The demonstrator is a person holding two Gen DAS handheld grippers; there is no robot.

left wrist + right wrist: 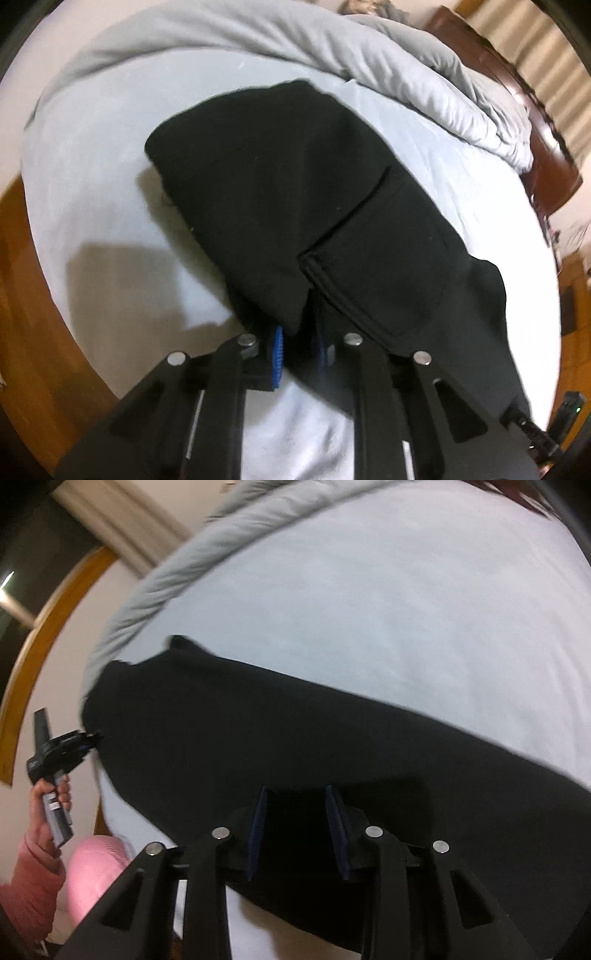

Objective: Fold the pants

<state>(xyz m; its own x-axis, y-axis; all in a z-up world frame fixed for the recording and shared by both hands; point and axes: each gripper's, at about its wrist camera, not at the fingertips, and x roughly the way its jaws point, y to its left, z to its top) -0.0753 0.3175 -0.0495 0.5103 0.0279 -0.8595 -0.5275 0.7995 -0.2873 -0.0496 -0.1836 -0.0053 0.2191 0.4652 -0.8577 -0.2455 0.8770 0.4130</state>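
Black pants (295,192) on bed (92,177), spreading 12 to 4 o'clock. Left gripper (298,349) fingers clamped on hem corner. Right gripper (297,830) fingers apart around pants edge, grip unclear. Risk: fabric slips, fold skews.

The left gripper (299,350) has its jaws closed on a fold of the black pants (295,192). The right gripper (299,834) holds its jaws parted, with cloth between the blue pads (256,834). The person's left hand (50,801), in a pink sleeve, grips the left gripper's handle.
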